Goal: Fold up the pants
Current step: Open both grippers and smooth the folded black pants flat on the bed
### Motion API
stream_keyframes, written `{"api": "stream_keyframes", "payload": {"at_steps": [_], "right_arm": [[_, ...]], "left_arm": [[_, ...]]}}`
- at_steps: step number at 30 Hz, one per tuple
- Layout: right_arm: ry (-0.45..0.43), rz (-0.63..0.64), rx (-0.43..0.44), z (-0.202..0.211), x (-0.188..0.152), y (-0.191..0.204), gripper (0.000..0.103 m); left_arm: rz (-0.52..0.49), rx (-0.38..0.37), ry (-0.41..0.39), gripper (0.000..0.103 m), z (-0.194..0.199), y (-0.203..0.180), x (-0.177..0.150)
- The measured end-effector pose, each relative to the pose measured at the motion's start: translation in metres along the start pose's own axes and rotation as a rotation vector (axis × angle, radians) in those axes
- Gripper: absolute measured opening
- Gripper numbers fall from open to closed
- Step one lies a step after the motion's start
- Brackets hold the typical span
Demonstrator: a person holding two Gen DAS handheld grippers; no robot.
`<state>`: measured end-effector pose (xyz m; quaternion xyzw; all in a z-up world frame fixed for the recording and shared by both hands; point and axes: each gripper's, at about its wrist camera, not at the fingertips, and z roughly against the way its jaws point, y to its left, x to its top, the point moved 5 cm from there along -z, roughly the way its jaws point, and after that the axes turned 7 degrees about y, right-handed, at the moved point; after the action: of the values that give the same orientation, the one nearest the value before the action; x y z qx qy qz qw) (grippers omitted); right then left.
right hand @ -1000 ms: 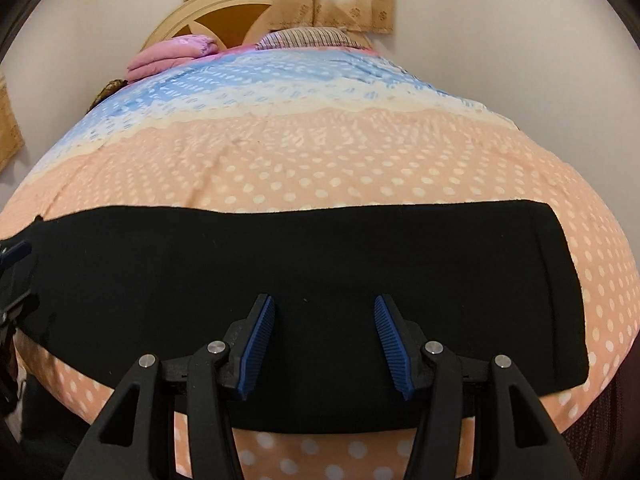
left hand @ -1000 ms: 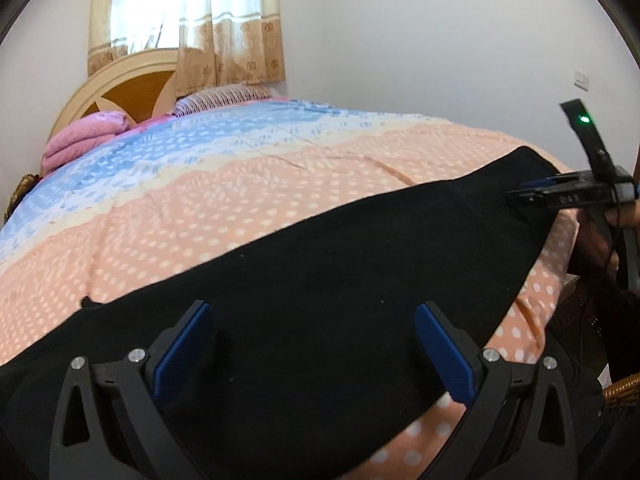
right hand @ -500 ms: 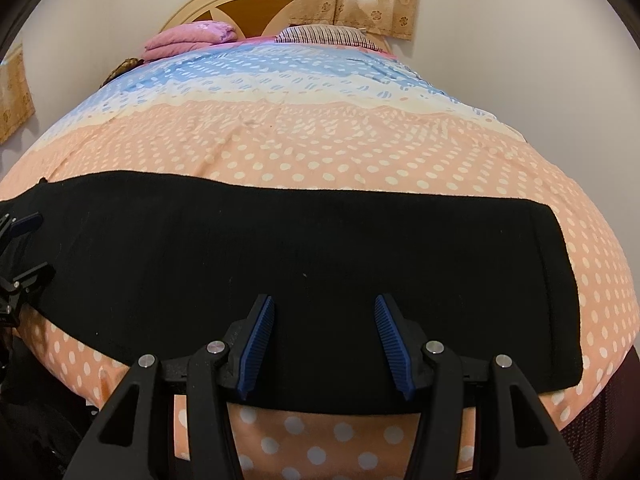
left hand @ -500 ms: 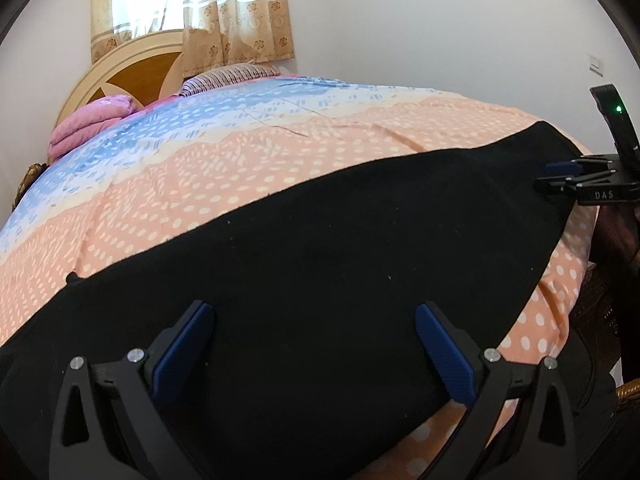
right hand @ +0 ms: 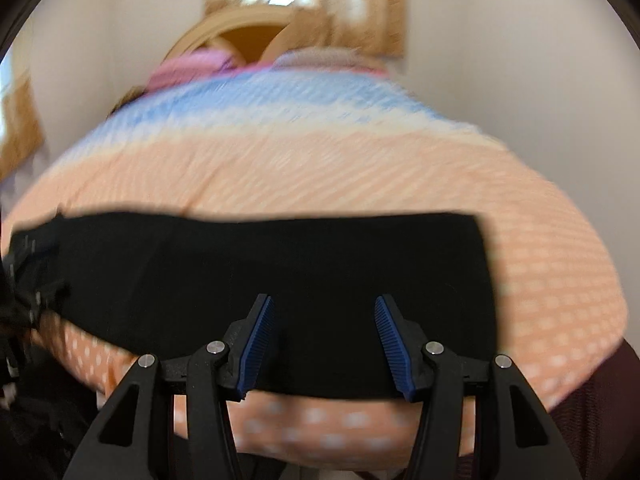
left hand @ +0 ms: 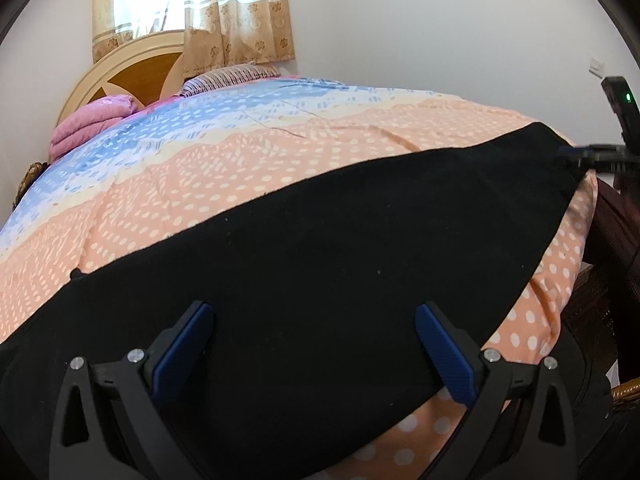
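While the black pants [left hand: 320, 264] lie flat as one long band across the near end of the polka-dot bedspread [left hand: 248, 168], my right gripper [right hand: 324, 340] has swung sideways toward the free end over the last half second, so its view now smears; in the left wrist view it has slid nearly out at the right edge. Its fingers stand apart, gripping nothing. My left gripper [left hand: 312, 344] has hardly shifted, fingers wide apart above the cloth. I judge both are lining up on opposite ends for the next fold
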<state>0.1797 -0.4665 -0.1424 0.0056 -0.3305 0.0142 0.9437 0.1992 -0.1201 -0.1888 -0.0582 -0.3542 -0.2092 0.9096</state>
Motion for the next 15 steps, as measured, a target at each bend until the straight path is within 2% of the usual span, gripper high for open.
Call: {"api": "stream_keyframes", "payload": {"at_steps": [4, 8, 12, 15], "right_arm": [[-0.035, -0.248, 0.038, 0.014, 0.001, -0.071, 0.055], [-0.004, -0.405, 0.187, -0.002, -0.012, -0.113, 0.055], [-0.007, -0.390, 0.291, -0.009, -0.008, -0.109, 0.055], [0.003, -0.365, 0.330, -0.015, -0.002, -0.102, 0.055]], "left_arm": [[-0.006, 0.006, 0.009, 0.103, -0.006, -0.002, 0.000], [0.003, 0.008, 0.007, 0.103, -0.006, -0.001, 0.000], [0.004, 0.012, 0.011, 0.103, -0.007, -0.001, 0.001], [0.008, 0.015, 0.013, 0.103, -0.008, -0.001, 0.002]]}}
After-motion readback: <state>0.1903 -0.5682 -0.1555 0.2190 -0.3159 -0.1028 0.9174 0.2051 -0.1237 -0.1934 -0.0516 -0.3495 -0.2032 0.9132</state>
